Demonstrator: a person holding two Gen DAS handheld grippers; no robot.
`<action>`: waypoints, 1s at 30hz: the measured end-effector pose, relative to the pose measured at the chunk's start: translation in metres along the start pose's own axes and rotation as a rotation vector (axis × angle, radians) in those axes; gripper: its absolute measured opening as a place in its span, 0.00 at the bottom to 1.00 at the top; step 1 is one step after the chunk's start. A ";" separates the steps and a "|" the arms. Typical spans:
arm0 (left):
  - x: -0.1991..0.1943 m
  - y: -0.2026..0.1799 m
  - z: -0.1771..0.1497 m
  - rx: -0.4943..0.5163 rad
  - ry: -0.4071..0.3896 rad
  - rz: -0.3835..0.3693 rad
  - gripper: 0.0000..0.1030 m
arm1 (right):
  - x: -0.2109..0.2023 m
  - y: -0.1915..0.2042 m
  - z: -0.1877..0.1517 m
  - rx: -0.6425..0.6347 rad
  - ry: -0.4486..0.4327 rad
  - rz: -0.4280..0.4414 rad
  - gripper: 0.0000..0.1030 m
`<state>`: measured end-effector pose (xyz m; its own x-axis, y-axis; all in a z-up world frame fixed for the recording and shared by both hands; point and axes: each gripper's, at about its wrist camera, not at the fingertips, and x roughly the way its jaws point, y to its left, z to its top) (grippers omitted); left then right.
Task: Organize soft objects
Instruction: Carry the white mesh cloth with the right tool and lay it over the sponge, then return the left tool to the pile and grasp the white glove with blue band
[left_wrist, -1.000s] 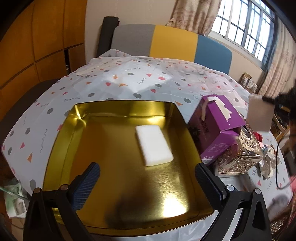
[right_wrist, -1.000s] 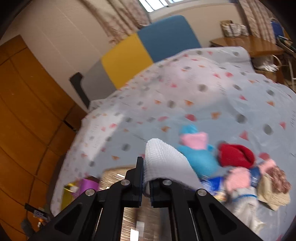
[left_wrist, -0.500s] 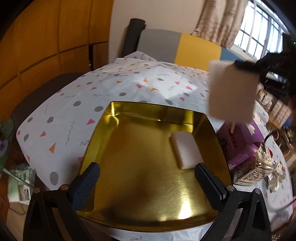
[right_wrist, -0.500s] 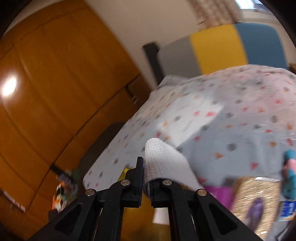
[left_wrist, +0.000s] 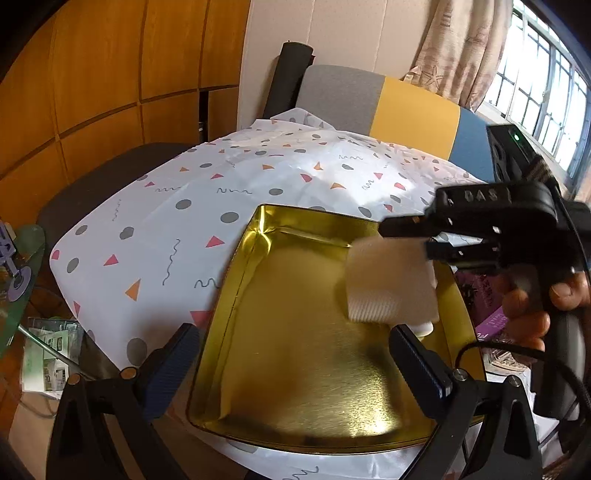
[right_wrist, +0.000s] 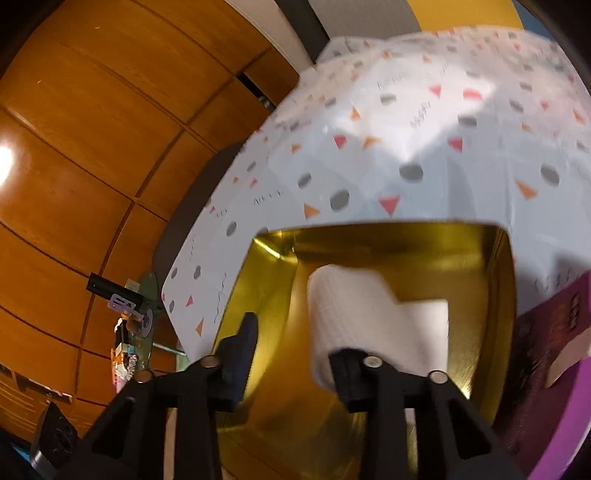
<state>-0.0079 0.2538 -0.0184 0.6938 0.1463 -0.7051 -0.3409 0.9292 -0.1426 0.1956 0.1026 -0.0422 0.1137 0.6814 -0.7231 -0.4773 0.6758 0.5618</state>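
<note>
A gold metal tray (left_wrist: 295, 387) lies on the patterned tablecloth (left_wrist: 207, 206). My left gripper (left_wrist: 295, 362) is open and empty over the tray's near edge. My right gripper (right_wrist: 291, 350) has its fingers spread apart above the tray (right_wrist: 369, 247). A white waffle-textured cloth (right_wrist: 351, 317) rests against its right finger and hangs over the tray; it also shows in the left wrist view (left_wrist: 388, 280). A second white pad (right_wrist: 428, 321) lies flat in the tray behind it; in the left wrist view only its corner (left_wrist: 421, 328) shows under the cloth.
A purple tissue box (right_wrist: 546, 362) stands right beside the tray; it also shows in the left wrist view (left_wrist: 484, 295). A grey, yellow and blue chair back (left_wrist: 376, 103) stands past the table. Orange wood panels (left_wrist: 110, 66) line the left. Clutter (left_wrist: 40, 354) lies on the floor at left.
My right gripper swung left from the toys to above the tray, came down, and its fingers opened from their grip on the white cloth. The left gripper shifted left.
</note>
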 end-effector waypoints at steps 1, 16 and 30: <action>-0.001 0.001 0.000 -0.002 -0.002 -0.001 1.00 | 0.001 -0.002 -0.002 0.001 0.011 -0.007 0.43; -0.003 -0.010 -0.004 0.023 0.006 -0.013 1.00 | -0.059 0.006 -0.040 -0.132 -0.066 -0.108 0.59; -0.010 -0.029 -0.009 0.078 0.002 -0.036 1.00 | -0.110 0.006 -0.083 -0.223 -0.204 -0.251 0.60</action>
<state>-0.0102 0.2220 -0.0134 0.7038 0.1117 -0.7016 -0.2651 0.9575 -0.1136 0.1079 0.0086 0.0072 0.4112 0.5601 -0.7191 -0.5878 0.7659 0.2604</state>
